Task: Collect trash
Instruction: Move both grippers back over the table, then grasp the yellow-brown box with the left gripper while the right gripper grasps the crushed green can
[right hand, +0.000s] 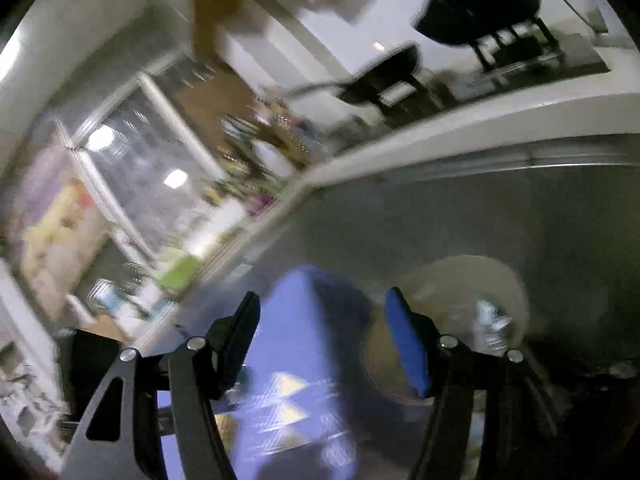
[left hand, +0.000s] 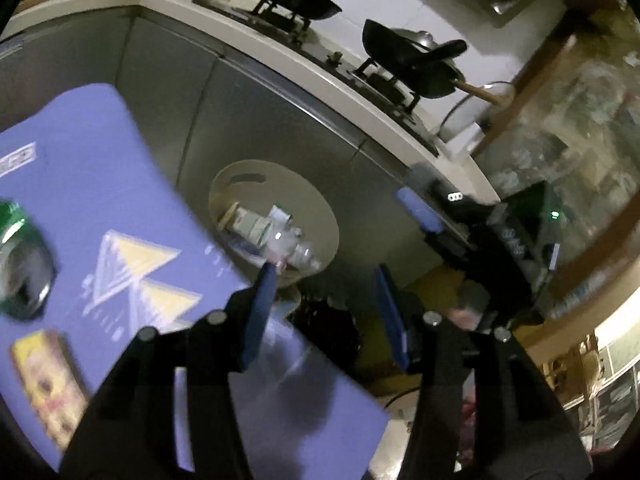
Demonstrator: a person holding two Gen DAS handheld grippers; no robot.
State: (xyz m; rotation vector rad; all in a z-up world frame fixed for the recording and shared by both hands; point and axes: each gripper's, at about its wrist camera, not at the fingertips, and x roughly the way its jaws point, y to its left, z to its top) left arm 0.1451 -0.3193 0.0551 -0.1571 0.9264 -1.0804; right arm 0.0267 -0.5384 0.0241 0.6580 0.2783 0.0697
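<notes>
In the left wrist view a white round bin (left hand: 316,200) stands on the floor past the blue table (left hand: 100,152), with bottles and wrappers (left hand: 276,232) inside. A green can (left hand: 20,260) and a yellow packet (left hand: 48,384) lie on the table at the left. My left gripper (left hand: 324,276) is open and empty, just short of the bin. The right gripper (left hand: 416,208) shows beyond it at the right. In the blurred right wrist view my right gripper (right hand: 324,300) is open and empty above the table (right hand: 296,340), with the bin (right hand: 504,280) to its right.
Grey cabinet fronts (left hand: 260,112) run behind the bin under a white counter (left hand: 312,68) with two black woks (left hand: 416,60) on a stove. A dark bag (left hand: 328,332) lies on the floor by the table. A glass-door cabinet (left hand: 568,128) stands at the right.
</notes>
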